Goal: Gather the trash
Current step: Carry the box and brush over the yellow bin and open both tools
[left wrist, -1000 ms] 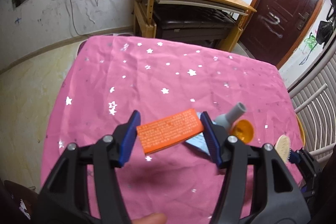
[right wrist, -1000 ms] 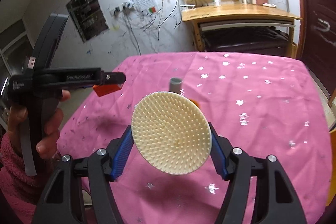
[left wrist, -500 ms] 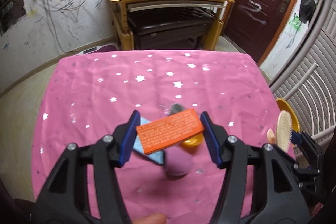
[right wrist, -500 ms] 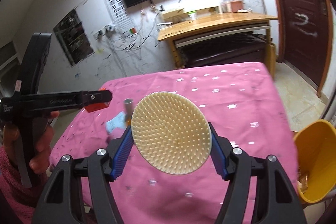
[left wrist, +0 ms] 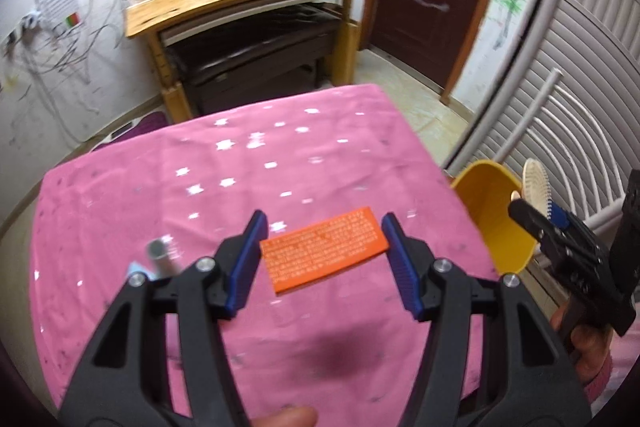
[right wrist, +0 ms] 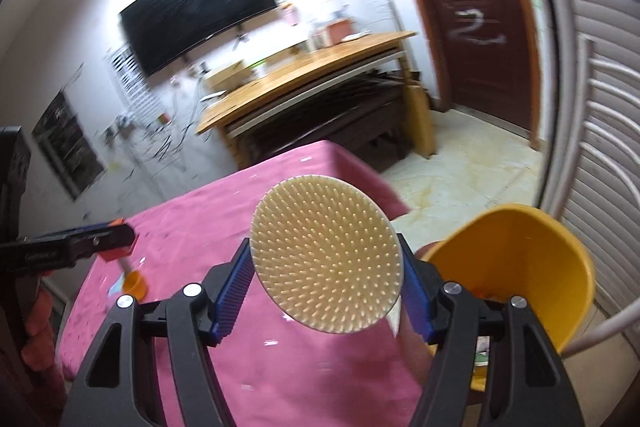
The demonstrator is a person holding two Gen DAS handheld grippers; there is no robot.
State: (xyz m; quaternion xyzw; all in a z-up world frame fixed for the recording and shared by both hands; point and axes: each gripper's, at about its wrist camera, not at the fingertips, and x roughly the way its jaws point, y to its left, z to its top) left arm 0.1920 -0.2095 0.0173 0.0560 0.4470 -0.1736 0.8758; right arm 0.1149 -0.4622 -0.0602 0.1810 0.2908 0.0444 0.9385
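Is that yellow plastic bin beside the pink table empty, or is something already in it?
Not empty: the yellow plastic bin shows a few small scraps at its bottom, though they are too blurred to identify.

Both hand-held grippers have swung across the pink surface [left wrist: 344, 155] toward its right edge. The yellow bin [right wrist: 516, 259], out of sight a second ago, now sits just beside the right hand-held gripper [right wrist: 326, 291], and the grey tube [left wrist: 158, 251] has slid to the left hand-held gripper's [left wrist: 324, 255] left.
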